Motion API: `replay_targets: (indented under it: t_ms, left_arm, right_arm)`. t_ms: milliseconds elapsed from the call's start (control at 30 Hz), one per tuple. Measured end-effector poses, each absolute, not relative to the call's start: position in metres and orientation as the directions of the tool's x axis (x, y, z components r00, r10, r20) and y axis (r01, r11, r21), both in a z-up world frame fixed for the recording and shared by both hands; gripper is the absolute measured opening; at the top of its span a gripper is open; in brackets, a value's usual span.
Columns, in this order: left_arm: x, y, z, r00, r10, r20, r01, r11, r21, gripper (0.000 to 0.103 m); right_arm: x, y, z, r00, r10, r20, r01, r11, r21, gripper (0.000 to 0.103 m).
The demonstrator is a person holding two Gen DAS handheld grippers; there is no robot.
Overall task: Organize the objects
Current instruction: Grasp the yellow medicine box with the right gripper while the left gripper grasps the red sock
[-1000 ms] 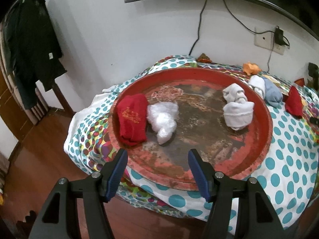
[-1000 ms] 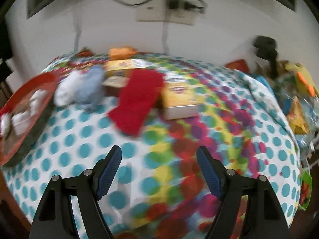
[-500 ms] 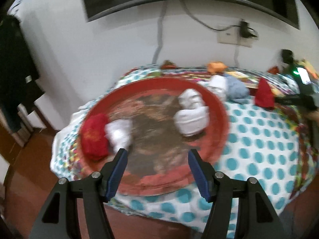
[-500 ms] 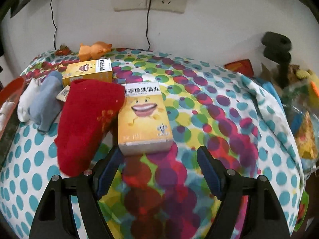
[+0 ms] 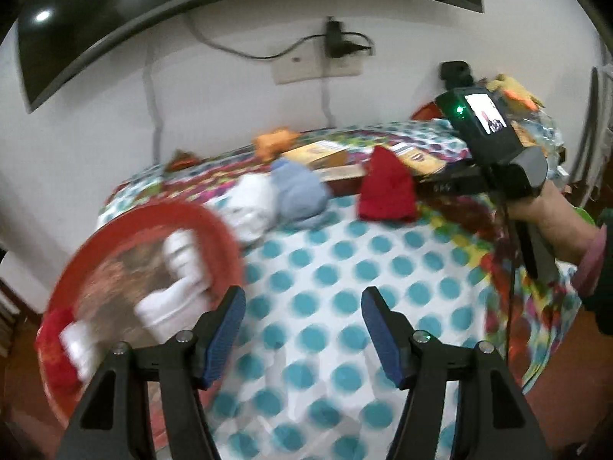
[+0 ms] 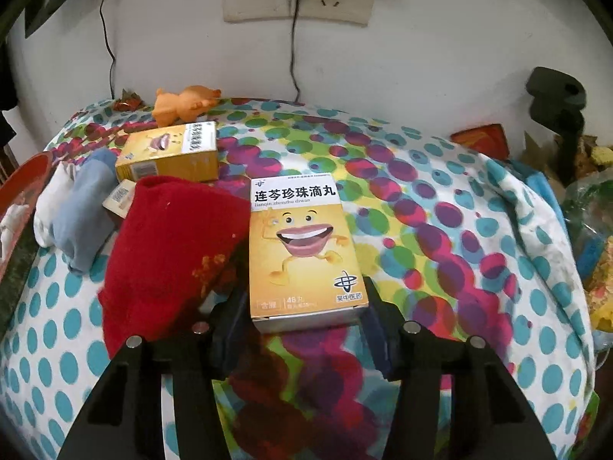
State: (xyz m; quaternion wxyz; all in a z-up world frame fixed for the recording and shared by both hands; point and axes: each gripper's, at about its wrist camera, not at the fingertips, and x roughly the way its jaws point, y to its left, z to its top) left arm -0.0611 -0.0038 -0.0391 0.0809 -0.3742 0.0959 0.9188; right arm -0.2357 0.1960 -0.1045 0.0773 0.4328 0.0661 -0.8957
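A yellow medicine box [image 6: 304, 247] with a smiling mouth lies flat on the dotted cloth. My right gripper [image 6: 302, 314] is open, its fingers on either side of the box's near end. A red sock [image 6: 172, 253] lies against the box's left side; it also shows in the left wrist view [image 5: 387, 188]. A second yellow box [image 6: 168, 153] lies behind. My left gripper [image 5: 302, 329] is open and empty above the cloth. A red round tray [image 5: 214, 226] at the left holds white socks [image 5: 180, 291] and a red sock [image 5: 53, 341].
A blue sock [image 6: 82, 207] and a white sock [image 6: 48, 203] lie left of the red sock. An orange toy [image 6: 184, 103] sits at the back by the wall. A black stand [image 6: 555, 107] and bags of clutter [image 6: 590, 230] crowd the right edge.
My right gripper has moved forward until its fingers flank the near yellow box. My left gripper has swung right, away from the tray, toward the dotted cloth.
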Motion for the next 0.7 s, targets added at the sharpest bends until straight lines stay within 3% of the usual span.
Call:
replay_targets:
  t_ms: [400,700]
  left_arm:
    - [-0.154,0.078,-0.055,-0.617,0.313,-0.722,-0.423,-0.905,-0.031,0.065]
    - [-0.220,0.088,-0.078,-0.524,0.387,-0.759,-0.389,-0.901,-0.191,0.065]
  right_arm:
    - [-0.193,0.257,-0.103,-0.607,-0.093,-0.789,0.145,-0.989,0.005,0.051]
    - [-0.194,0.257,-0.103,-0.606,-0.086,-0.791,0.151,-0.988,-0.008,0.052]
